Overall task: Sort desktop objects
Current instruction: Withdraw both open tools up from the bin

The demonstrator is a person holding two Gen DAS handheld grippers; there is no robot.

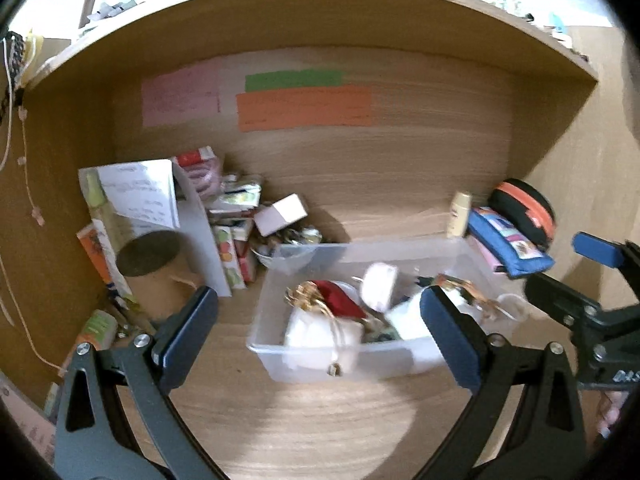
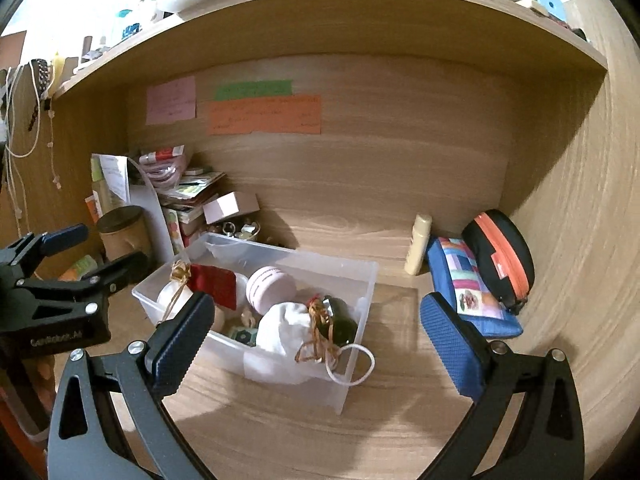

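Partly sorted, it seems: clear bin (image 2: 360, 280) is filled with pouches, pencil case (image 2: 468, 288) is left out; both tongs (image 1: 320, 320) (image 2: 316, 340) are held wide, empty.

blurred: bin contents (image 1: 340, 312) | unreadable: wall notes (image 2: 264, 114)

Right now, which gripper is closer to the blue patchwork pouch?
Right. The right gripper hangs open with its right finger just short of the blue patchwork pouch. The left gripper, also open, sits over the clear bin, left of the pouch.
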